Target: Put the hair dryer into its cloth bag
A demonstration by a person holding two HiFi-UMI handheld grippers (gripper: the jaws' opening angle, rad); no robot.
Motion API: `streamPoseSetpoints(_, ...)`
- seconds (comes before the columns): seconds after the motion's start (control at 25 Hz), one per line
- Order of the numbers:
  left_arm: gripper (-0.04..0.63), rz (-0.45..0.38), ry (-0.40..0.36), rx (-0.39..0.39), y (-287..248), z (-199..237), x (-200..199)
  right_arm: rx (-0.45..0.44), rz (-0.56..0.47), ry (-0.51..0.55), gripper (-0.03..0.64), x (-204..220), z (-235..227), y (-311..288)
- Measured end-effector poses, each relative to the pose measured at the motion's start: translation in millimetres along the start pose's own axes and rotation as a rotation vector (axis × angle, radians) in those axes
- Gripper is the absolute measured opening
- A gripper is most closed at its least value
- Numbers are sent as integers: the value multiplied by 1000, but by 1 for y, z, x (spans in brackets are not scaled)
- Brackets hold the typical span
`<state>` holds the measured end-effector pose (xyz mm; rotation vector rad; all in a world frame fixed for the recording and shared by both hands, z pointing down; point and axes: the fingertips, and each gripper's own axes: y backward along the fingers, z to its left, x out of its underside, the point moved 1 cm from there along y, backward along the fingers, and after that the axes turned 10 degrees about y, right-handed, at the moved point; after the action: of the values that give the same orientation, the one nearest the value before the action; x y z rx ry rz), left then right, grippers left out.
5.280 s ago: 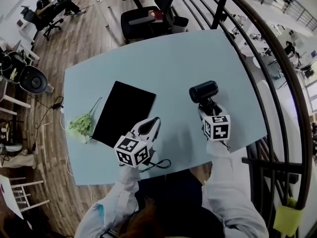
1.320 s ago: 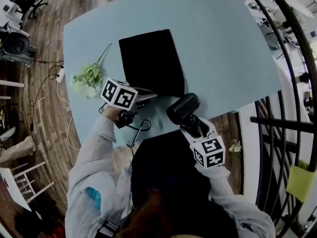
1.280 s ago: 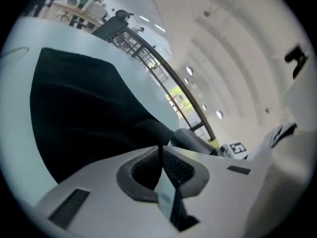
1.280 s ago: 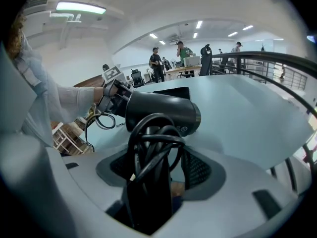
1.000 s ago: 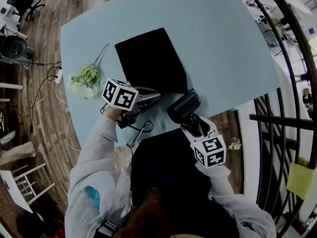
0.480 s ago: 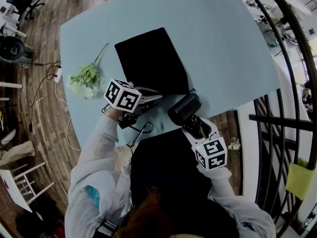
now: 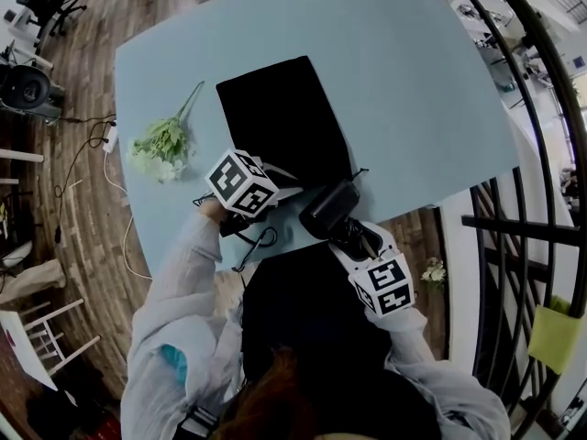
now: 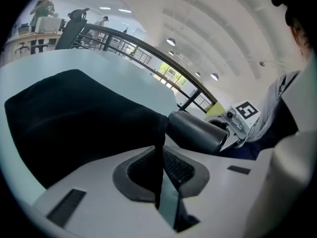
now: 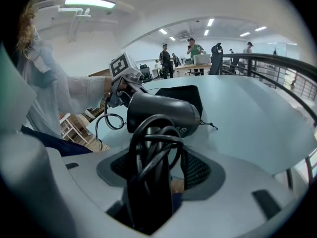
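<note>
1. Tongs on the left (image 8: 159,155) are pinched together on the near edge of the cloth bag (image 8: 74,113); a fold of black cloth runs up between the pads.
2. Right tongs (image 9: 156,167) are clamped on the handle of the hair dryer (image 9: 163,114), with the coiled black cord (image 9: 153,148) wrapped round the handle inside the grip.
3. Seen from the head view, the left tongs (image 7: 293,189) and right tongs (image 7: 344,232) meet at the near corner of the cloth bag (image 7: 280,117).
4. The hair dryer (image 7: 326,211) is outside the bag, its barrel just beside the pinched edge. The left gripper view shows the barrel (image 8: 195,132) right next to the raised cloth.
5. The rest of the bag lies flat on the pale blue bench (image 7: 413,90).
6. A green flower sprig (image 7: 163,145) lies on the bench left of the bag, apart from it.
7. A black cable loop (image 7: 252,241) hangs at the near bench edge below the left tongs.
</note>
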<state>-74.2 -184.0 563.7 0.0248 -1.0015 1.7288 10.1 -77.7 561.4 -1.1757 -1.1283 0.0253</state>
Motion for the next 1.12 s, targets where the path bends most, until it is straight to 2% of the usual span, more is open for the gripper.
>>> streamPoseSetpoints(0.16, 38, -22, 38, 21, -1, 0, 1, 16, 5, -8, 278, 4, -4, 4)
streamPoseSetpoints(0.32, 37, -30, 32, -5, 1, 5, 0, 23, 3, -26, 276, 6, -7, 6)
streamPoseSetpoints(0.44, 33, -60, 43, 5, 8, 4, -7, 0, 5, -13, 276, 5, -2, 6)
streamPoseSetpoints(0.72, 32, -121, -13, 46, 24, -24, -26, -77, -9, 23, 273, -7, 16, -15)
streamPoseSetpoints(1.04, 32, -150, -62, 75, 40, -56, -30, -9, 9, -62, 270, -17, -9, -41)
streamPoseSetpoints(1.12, 32, -146, -73, 98, 41, -66, -29, -8, 4, -117, 270, -20, -11, -46)
